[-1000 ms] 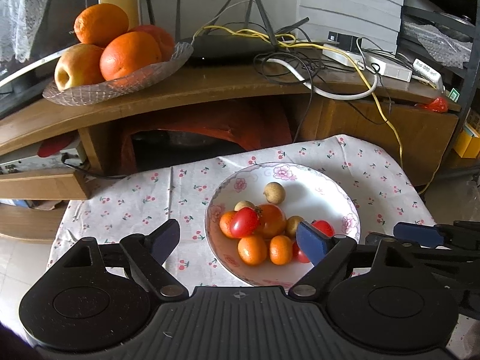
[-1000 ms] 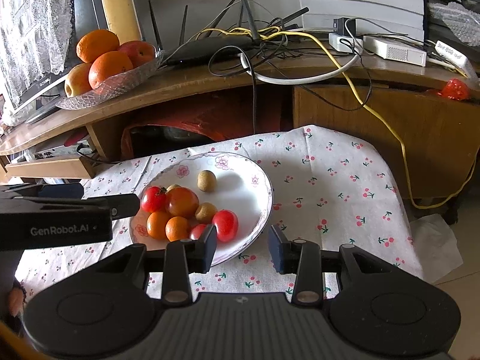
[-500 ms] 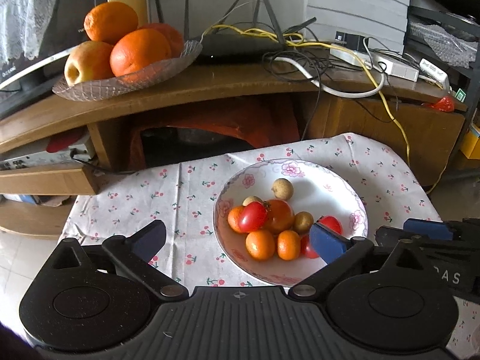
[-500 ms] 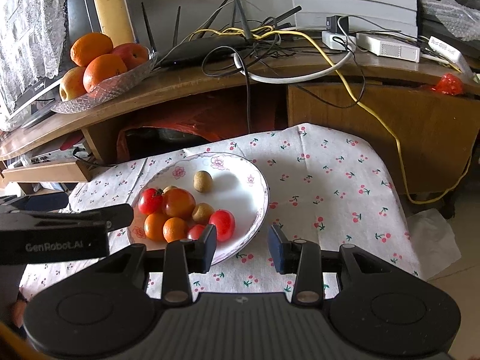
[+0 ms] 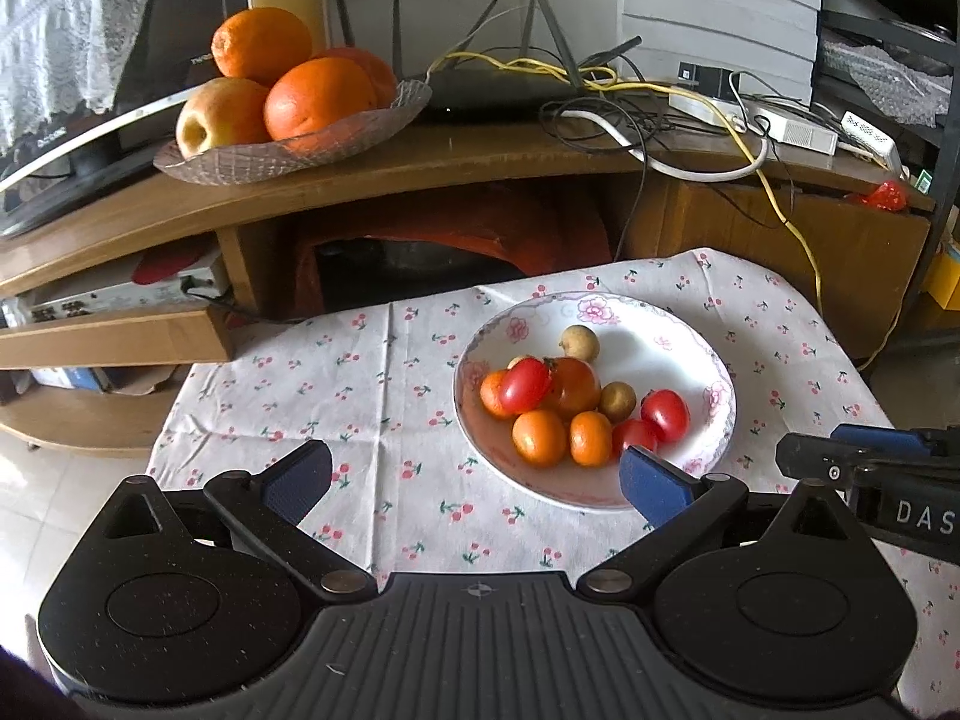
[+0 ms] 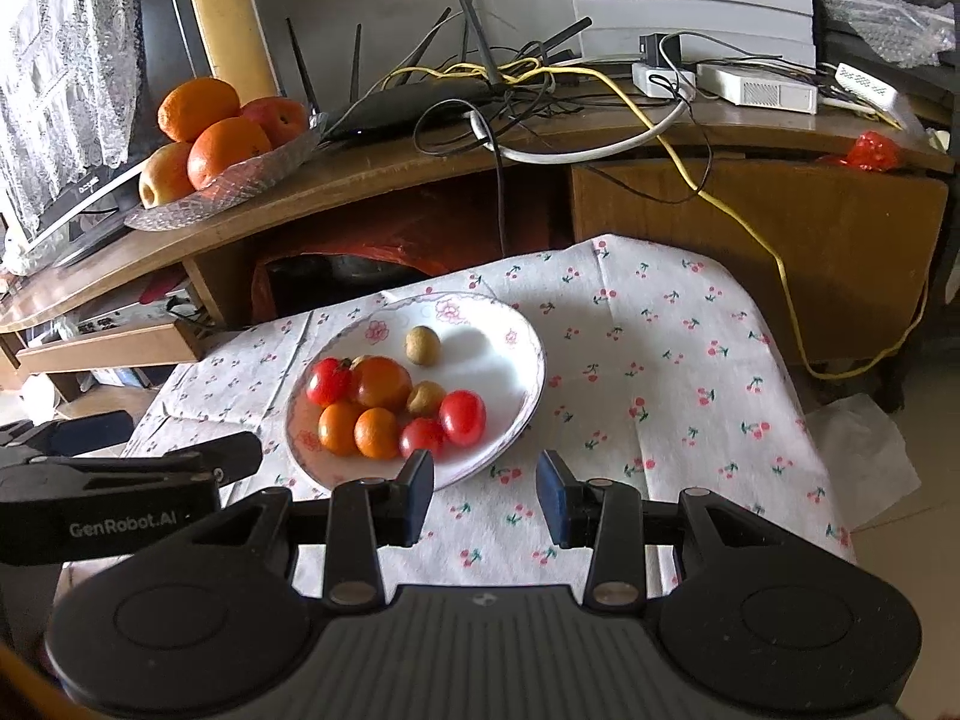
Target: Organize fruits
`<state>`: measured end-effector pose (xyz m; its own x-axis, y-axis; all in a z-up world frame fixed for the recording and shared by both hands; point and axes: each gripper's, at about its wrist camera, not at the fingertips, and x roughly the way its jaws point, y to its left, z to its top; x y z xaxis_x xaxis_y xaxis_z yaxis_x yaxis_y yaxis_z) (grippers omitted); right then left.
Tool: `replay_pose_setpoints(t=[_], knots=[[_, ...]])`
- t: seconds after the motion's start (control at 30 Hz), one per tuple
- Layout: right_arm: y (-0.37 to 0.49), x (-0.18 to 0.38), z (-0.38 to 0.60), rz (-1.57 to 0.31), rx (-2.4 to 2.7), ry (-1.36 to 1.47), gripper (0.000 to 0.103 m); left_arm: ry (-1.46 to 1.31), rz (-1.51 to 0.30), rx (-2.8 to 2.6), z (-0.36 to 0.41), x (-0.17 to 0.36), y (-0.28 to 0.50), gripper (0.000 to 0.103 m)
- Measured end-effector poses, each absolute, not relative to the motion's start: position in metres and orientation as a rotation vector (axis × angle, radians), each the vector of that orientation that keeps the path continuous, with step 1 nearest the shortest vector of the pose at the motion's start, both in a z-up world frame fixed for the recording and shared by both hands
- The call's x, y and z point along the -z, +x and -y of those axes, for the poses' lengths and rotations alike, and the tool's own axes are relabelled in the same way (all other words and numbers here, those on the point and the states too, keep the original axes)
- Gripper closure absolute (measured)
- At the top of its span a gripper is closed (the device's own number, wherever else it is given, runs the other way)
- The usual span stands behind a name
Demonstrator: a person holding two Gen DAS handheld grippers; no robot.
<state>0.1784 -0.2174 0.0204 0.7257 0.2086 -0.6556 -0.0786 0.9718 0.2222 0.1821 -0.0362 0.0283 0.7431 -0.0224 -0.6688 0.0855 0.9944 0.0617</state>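
My left gripper (image 5: 474,480) hovers over the cloth (image 5: 360,372) near the plate (image 5: 690,336), its jaws spread wide with nothing between them. Far left, on the desk (image 5: 480,156), a glass dish (image 5: 384,114) holds oranges (image 5: 318,99) and an apple (image 5: 219,114). The small fruits sit in the plate's near-left half: tomatoes (image 5: 525,384), little oranges (image 5: 539,437) and two brown round ones (image 5: 579,342). I judge them light and smooth; the tomatoes look soft and easy to bruise, and all may roll. I would take one across its middle, gently, starting with a loose outer one. My right gripper (image 6: 485,495) waits just near the plate's rim, its jaws partly apart and holding nothing.
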Motion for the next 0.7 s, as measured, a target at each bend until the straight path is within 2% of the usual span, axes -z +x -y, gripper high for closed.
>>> replay_pose_setpoints(t=[0.37, 0.7], knots=[[0.149, -0.024, 0.211, -0.73, -0.154, 0.187, 0.064, 0.175, -0.737, 0.018, 0.041, -0.028, 0.157, 0.0], [0.125, -0.023, 0.211, -0.732, -0.156, 0.205, 0.06, 0.142, -0.745, 0.034, 0.036, -0.029, 0.136, 0.0]])
